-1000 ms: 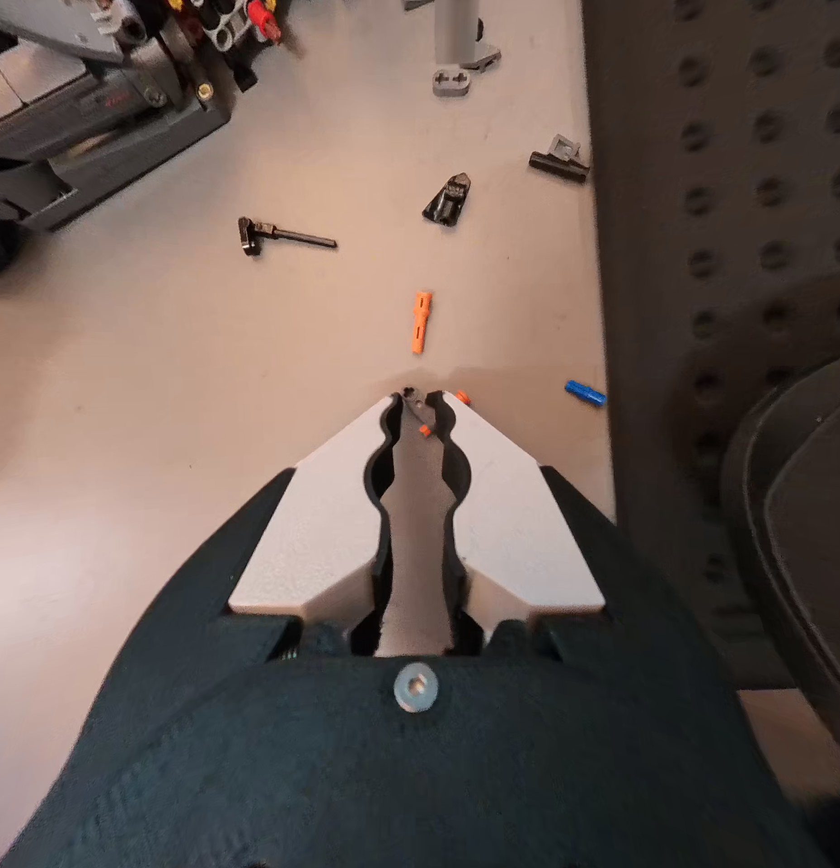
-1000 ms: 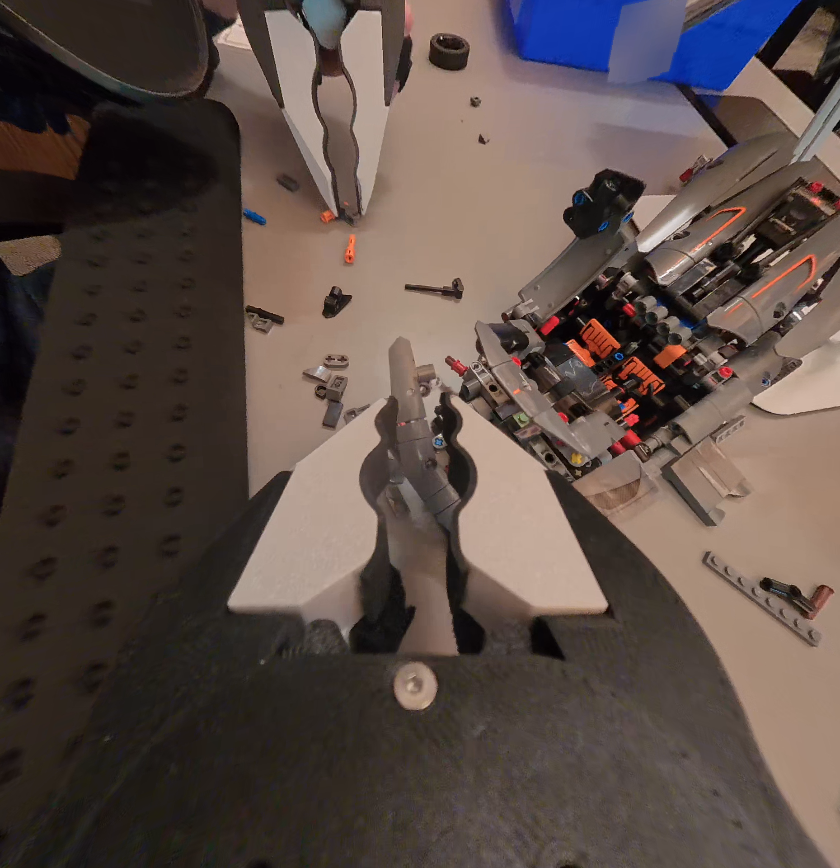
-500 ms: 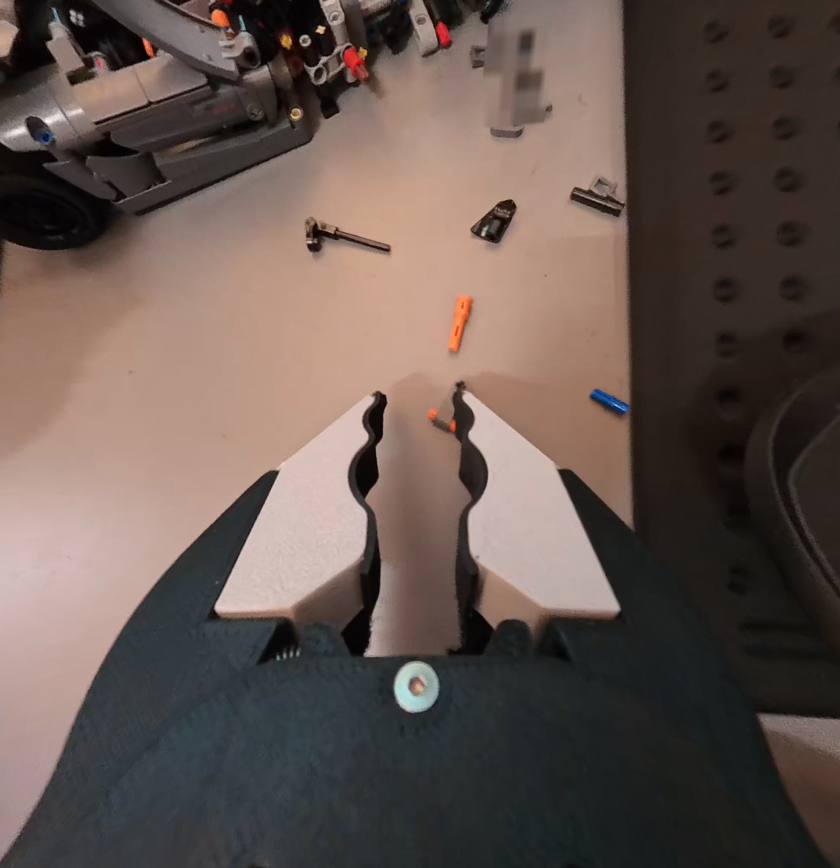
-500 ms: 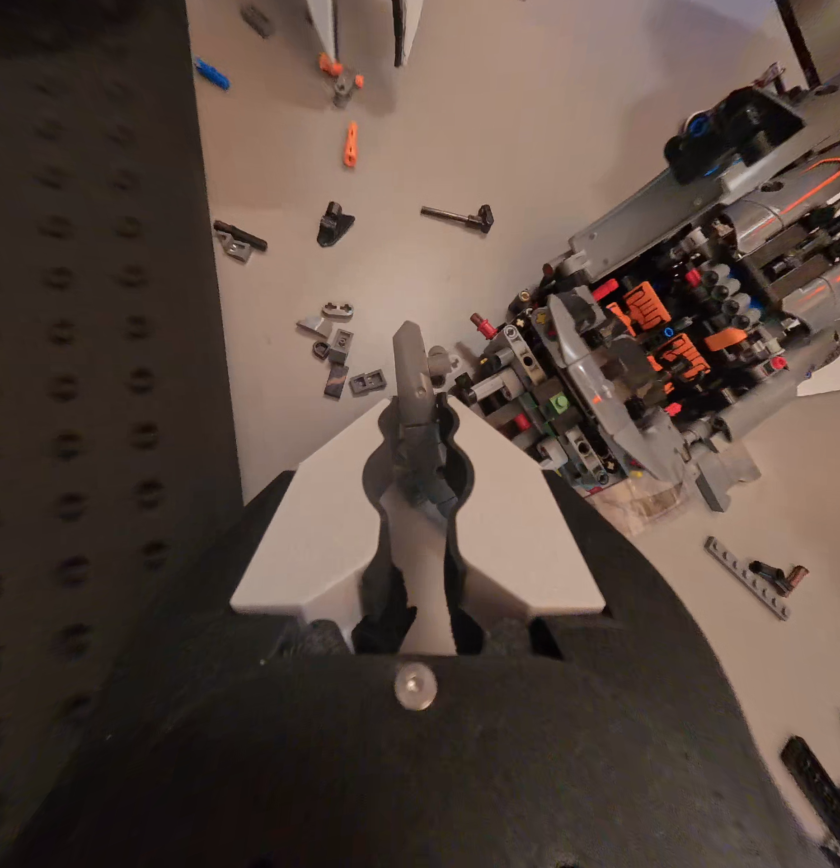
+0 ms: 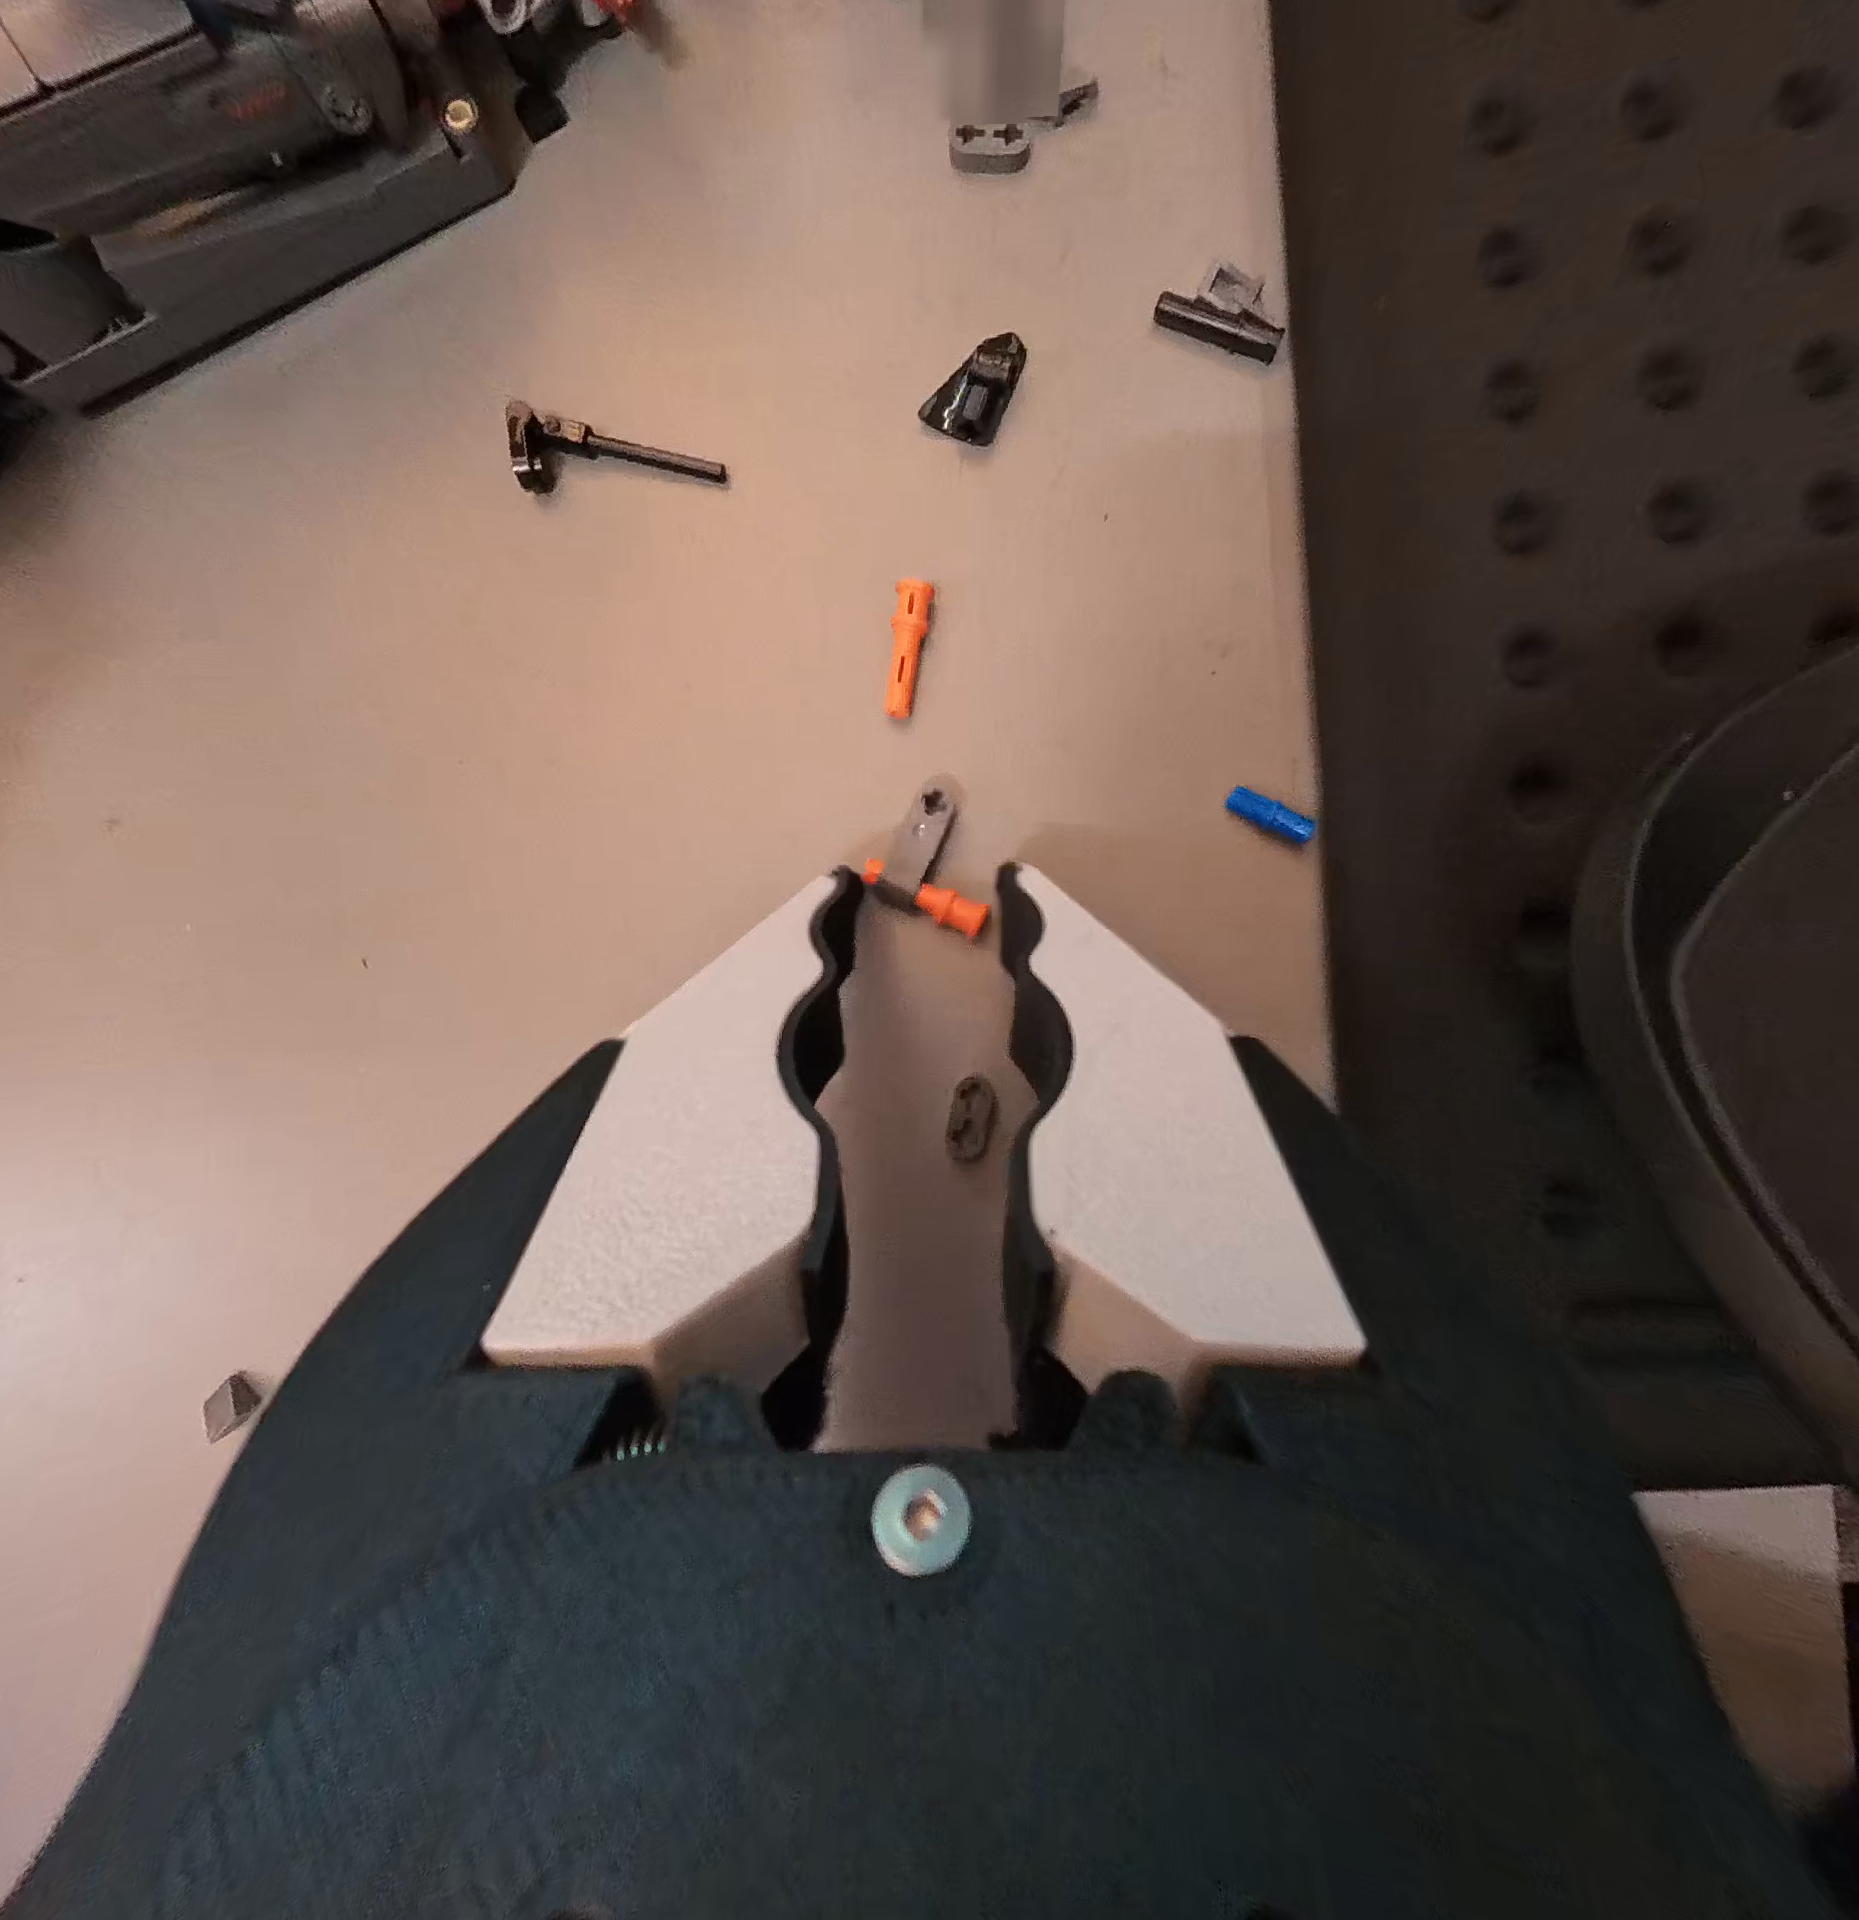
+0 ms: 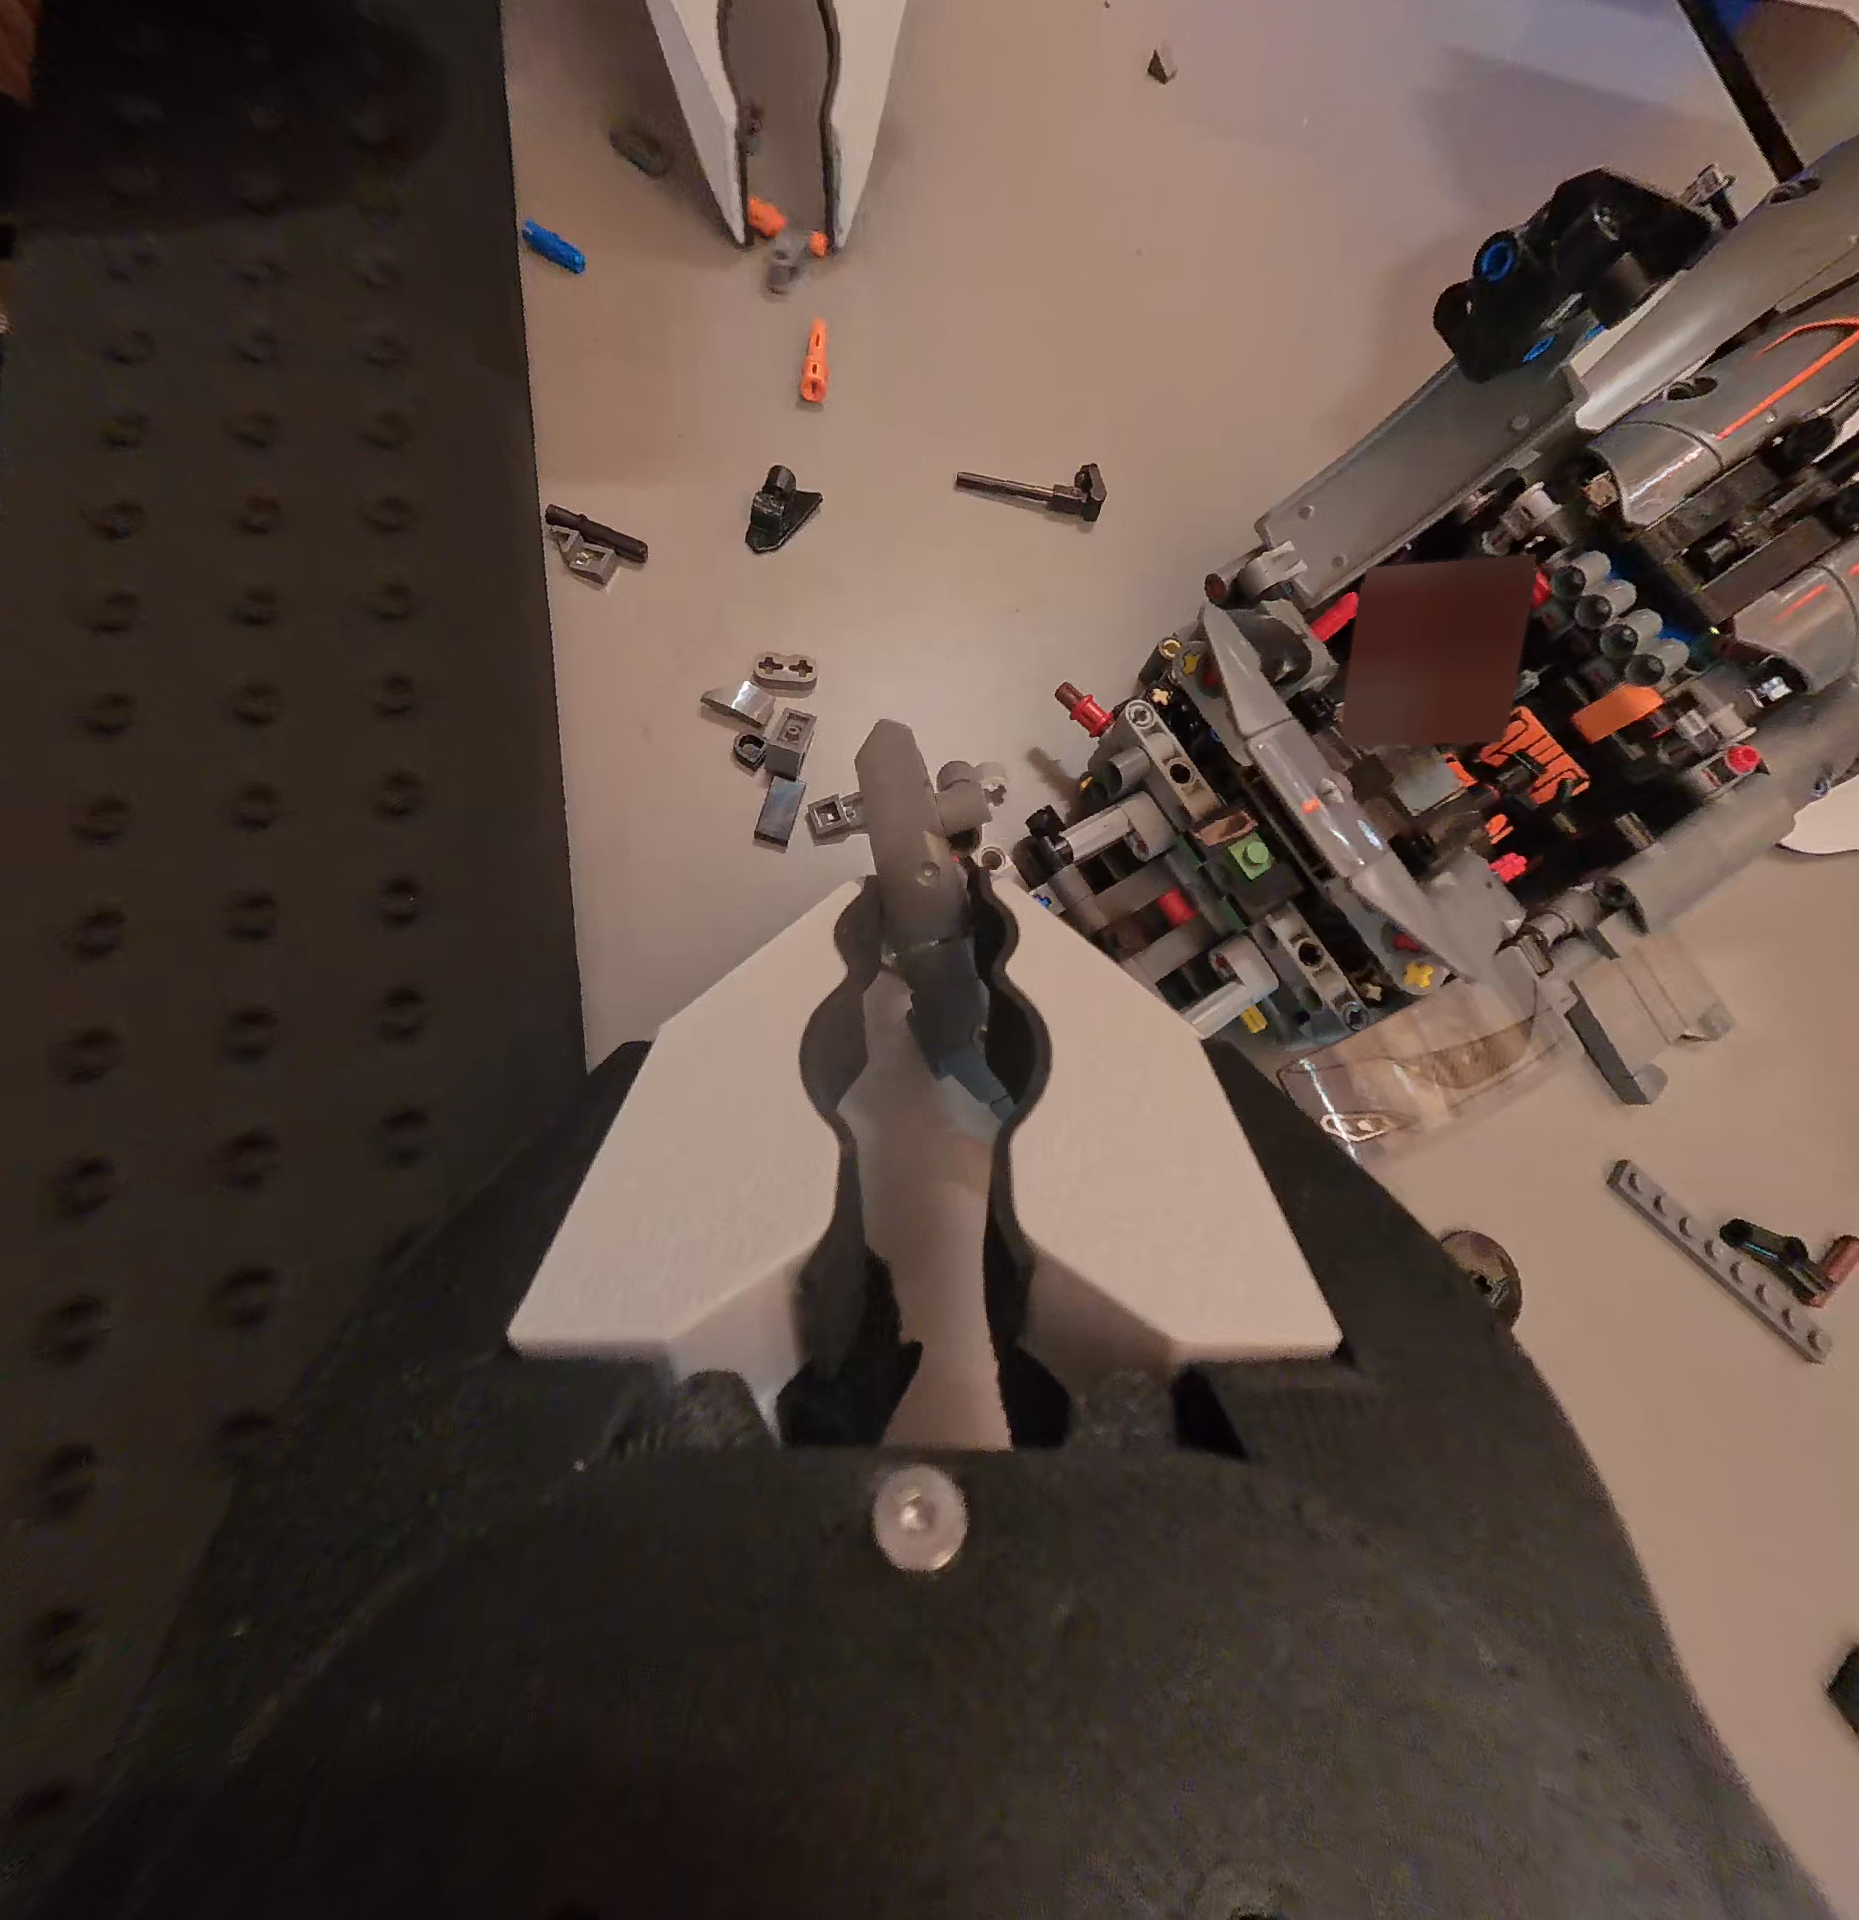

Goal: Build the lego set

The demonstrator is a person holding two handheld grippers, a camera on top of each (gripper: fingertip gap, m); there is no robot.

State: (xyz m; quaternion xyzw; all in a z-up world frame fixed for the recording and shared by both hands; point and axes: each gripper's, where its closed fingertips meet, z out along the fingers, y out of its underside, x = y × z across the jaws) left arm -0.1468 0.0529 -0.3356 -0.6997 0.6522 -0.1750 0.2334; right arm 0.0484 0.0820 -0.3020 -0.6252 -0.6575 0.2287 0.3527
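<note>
the left gripper [image 5: 930, 883] hangs low over the counter [image 5: 333, 779] with its jaws parted, holding nothing; a small grey link with an orange pin [image 5: 930, 852] lies on the counter right at its tips, and a loose orange pin [image 5: 909, 646] lies just beyond. a blue pin [image 5: 1270, 816] sits near the dark perforated mat [image 5: 1631, 416]. the right gripper [image 6: 930, 894] is clamped on a grey lego piece [image 6: 909, 831] that sticks out past its tips, just beside the front of the grey and orange lego car [image 6: 1424, 779]. small grey bits [image 6: 779, 748] lie scattered to the left of it.
</note>
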